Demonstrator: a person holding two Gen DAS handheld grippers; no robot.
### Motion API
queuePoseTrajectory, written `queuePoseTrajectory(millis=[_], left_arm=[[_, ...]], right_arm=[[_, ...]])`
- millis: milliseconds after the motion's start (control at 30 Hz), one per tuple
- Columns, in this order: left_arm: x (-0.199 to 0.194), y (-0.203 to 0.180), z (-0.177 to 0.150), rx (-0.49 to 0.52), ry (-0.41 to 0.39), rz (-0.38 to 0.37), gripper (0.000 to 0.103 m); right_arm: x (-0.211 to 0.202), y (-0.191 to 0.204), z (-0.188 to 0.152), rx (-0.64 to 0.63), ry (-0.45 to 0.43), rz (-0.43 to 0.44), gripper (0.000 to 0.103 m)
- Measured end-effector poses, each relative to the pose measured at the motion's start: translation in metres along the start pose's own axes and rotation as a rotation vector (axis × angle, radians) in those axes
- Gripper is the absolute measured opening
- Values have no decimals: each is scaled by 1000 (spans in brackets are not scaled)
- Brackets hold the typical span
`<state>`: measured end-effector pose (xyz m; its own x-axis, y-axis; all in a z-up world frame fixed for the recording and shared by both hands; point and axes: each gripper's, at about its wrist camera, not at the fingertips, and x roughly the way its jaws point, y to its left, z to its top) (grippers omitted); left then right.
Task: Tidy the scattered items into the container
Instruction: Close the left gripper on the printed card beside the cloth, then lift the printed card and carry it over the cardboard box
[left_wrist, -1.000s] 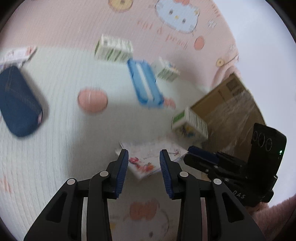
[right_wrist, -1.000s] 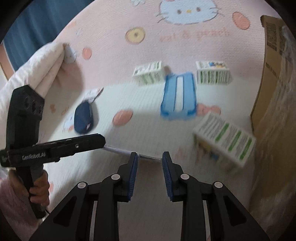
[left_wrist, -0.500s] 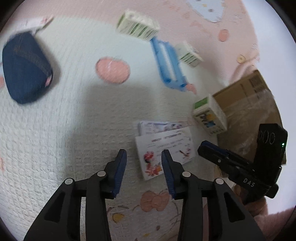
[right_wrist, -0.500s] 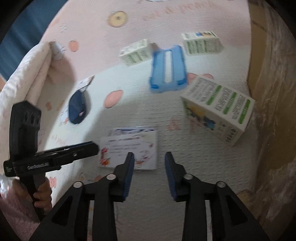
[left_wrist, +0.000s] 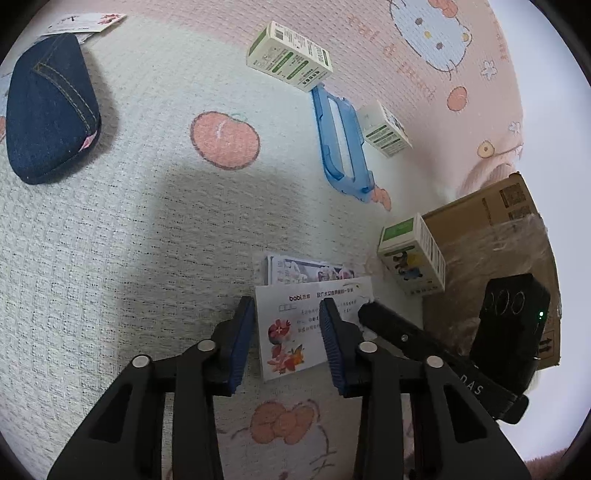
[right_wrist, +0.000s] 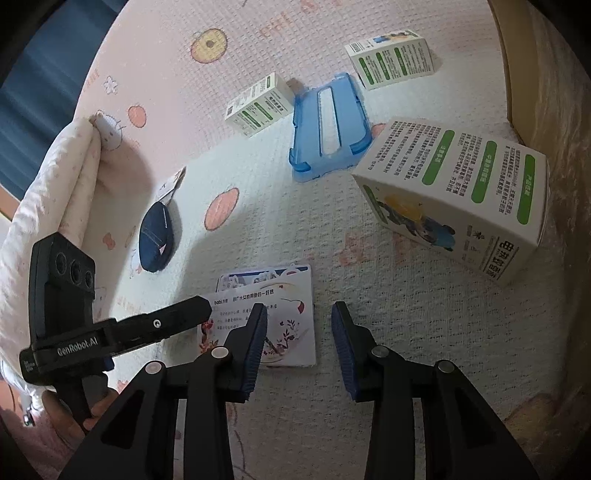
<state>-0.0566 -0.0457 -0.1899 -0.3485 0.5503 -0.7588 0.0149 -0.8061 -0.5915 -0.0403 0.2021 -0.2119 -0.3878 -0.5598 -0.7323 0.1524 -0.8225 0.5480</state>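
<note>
Both grippers angle steeply down toward a patterned quilt.

Left wrist view: the left gripper (left_wrist: 286, 341) hangs over a white card (left_wrist: 295, 332), its jaws closing with the card's left part showing between them; the pads look clear of the paper, though whether the tips touch it I cannot tell. A second printed card (left_wrist: 303, 267) peeks out from under the first, on its far side. The right gripper (left_wrist: 439, 347) reaches in from the right, its tip at the card's right edge and its black camera block behind it. A green-and-white box (left_wrist: 412, 254) stands just beside the cardboard box (left_wrist: 491, 236), the container, at the right edge. Farther off lie a blue plastic frame (left_wrist: 341, 144), flanked by two more small boxes (left_wrist: 290, 55) (left_wrist: 386, 129). A denim pouch (left_wrist: 50, 107) sits well apart at upper left, with a paper tag (left_wrist: 86, 22) beyond it. The quilt (left_wrist: 129, 258) is white here, pink farther away.

Right wrist view: the right gripper (right_wrist: 299, 343) has its jaws closing on nothing; its left finger overlaps the card's (right_wrist: 280, 325) right portion and the right finger is over bare quilt (right_wrist: 424, 314). The left gripper (right_wrist: 147, 326) comes in from the left, held by a hand (right_wrist: 92, 410) low in the picture, its tip over the card's left corner. The nearest box (right_wrist: 454, 199) leans tilted at right, beside the cardboard wall (right_wrist: 517, 74). The frame (right_wrist: 327, 125), two boxes (right_wrist: 258, 105) (right_wrist: 391, 59) and pouch (right_wrist: 157, 238) lie beyond.
</note>
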Motion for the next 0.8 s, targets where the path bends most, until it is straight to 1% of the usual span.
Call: queuePoseTrajectory(millis=[33,100,133,200,333,467,567,800], left_arm=[[0,0,0,3,-1,4,35],[-1,0,0,15,0,16,29],[-1,1,0,17,0,20,27],[-3,3,1,17,6,25,23],[-11,-1,2,22,-10,17,23],[-28,-14,9,41,-45,-13,23],[-47,-32,15,70,-86,-40,23],[-99,-101,27,202,-197,-110,23]], right_arm=[[3,0,0,13,28,20,19],[2,3,-2,15,22,3,19],[2,6,-3,-1,20,-8,19],[-1,11,-5,-39,15,-31,15],[-13,22,-4,-64,-14,-35,13],[-33,41,6,-134,-64,-62,13],[-53,53,12,-166,-111,-75,13],[-123,81,24,-231,-272,-106,13]])
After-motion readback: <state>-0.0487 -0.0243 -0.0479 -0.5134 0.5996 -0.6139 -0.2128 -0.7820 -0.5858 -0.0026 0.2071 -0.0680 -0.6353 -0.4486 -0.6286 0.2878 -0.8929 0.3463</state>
